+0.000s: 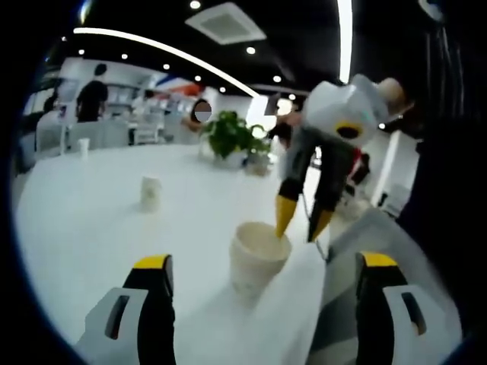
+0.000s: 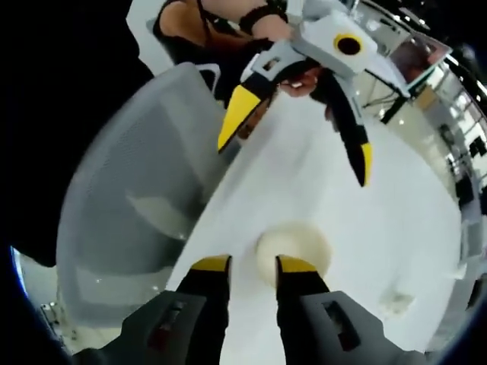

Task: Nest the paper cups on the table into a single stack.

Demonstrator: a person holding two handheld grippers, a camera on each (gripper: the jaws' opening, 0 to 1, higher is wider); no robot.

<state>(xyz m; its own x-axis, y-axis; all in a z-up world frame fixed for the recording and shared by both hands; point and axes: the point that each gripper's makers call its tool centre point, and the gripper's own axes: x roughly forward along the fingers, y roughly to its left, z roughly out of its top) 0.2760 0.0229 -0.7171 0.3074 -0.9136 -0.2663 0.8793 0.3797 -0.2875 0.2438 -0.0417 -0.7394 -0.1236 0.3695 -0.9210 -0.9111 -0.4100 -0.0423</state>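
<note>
Left gripper view
Left tool (image 1: 262, 268): jaws spread wide, gripping nothing, low over the white desk (image 1: 91, 228).
Near cup (image 1: 259, 257): upright on the desk between the left jaws and ahead of them, mouth open.
Right tool (image 1: 302, 222): comes down from the right, one yellow tip at the cup's rim, the other just outside it; it seems to pinch the wall.
Far cups: one (image 1: 151, 193) mid-desk, one (image 1: 84, 147) near the far edge, both well apart from the near cup.
Cup count: three.
Other: potted plant (image 1: 232, 137) at the back of the desk.

Right gripper view
Right tool (image 2: 253, 264): jaws nearly together across the rim of the near cup (image 2: 298, 247), seen from above.
Left tool (image 2: 293, 160): hangs wide apart beyond the cup.
Chair (image 2: 129, 205): grey mesh, beside the desk edge.

Handling
Cup: likely light, thin-walled, easily crushed or tipped.
Hold: best a gentle pinch on the rim, which is probably stiffest.
</note>
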